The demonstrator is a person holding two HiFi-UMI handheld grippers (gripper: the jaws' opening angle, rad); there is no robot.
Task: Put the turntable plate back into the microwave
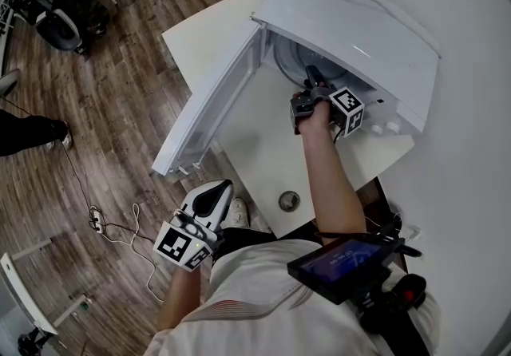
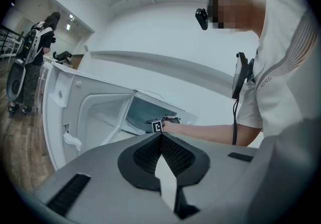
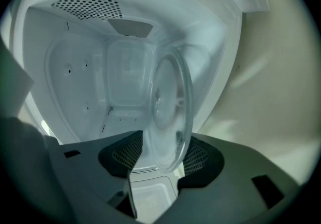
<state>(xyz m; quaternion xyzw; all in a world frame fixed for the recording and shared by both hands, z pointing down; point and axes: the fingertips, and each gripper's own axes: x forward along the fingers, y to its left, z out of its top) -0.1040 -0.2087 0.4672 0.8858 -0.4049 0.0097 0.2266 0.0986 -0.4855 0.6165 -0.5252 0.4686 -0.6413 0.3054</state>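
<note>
- Lower left, left gripper hangs idle, jaws together, empty
- Door stands wide for access
- Centre right, right gripper clamps plate by its rim, apparently to steer it inside microwave; not yet seated

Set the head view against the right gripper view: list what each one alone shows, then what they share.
Only the head view: the wooden floor, the left gripper held low by the person's waist, and a small ring lying on the white table. Only the right gripper view: the vent holes in the ceiling of the microwave, and the glass plate standing on edge between that gripper's jaws. Both: the microwave's white inside and the right gripper reaching into it.
</note>
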